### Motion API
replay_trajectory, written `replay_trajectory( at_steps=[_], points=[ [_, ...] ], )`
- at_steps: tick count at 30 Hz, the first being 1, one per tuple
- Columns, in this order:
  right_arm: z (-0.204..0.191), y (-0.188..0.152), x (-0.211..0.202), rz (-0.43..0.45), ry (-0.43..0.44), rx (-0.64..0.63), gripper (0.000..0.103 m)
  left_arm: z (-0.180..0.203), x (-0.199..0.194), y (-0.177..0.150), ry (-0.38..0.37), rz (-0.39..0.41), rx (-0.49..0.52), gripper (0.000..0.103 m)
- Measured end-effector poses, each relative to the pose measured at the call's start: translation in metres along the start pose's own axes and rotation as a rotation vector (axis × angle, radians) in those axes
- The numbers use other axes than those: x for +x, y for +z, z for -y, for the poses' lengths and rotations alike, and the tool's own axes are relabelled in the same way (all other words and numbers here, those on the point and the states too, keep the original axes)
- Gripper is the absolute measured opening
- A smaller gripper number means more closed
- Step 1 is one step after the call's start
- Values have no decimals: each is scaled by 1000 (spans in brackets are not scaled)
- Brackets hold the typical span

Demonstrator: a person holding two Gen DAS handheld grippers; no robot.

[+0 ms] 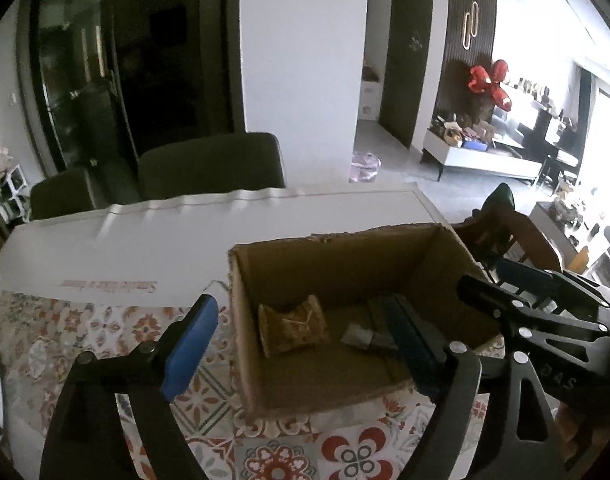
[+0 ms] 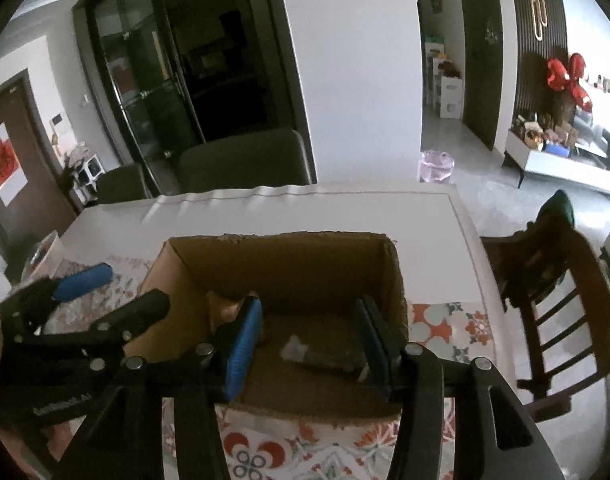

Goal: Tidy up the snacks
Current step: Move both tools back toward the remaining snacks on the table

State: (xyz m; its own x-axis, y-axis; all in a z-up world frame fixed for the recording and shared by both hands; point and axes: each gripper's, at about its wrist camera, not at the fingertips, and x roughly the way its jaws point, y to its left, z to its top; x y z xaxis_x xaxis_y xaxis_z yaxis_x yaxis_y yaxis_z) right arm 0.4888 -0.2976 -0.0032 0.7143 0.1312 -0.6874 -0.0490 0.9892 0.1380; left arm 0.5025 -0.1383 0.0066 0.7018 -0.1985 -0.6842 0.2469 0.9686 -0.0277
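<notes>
Over the cardboard box on the worktop, our left claw and right claw gape empty; a gold snack pouch and dark packet lie inside. Drop-off looks done; next we must fetch more.

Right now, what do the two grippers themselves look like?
Both are black, flat-plate linkage frames joined by round silver pivot pins. Each finger ends in a blue ribbed pad. The left gripper carries small pale lettering on its frame in the right wrist view, and the right gripper has faint letters too, unreadable here. No cables, hands or sleeves show.
</notes>
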Motion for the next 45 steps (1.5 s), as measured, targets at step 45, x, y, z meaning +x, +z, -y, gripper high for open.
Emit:
replay_trajectory(
  at_steps=[45],
  points=[
    [-68,-128,-115,-27,30,-163,61,-27,-143,-165,94,-108,-101,86]
  ],
)
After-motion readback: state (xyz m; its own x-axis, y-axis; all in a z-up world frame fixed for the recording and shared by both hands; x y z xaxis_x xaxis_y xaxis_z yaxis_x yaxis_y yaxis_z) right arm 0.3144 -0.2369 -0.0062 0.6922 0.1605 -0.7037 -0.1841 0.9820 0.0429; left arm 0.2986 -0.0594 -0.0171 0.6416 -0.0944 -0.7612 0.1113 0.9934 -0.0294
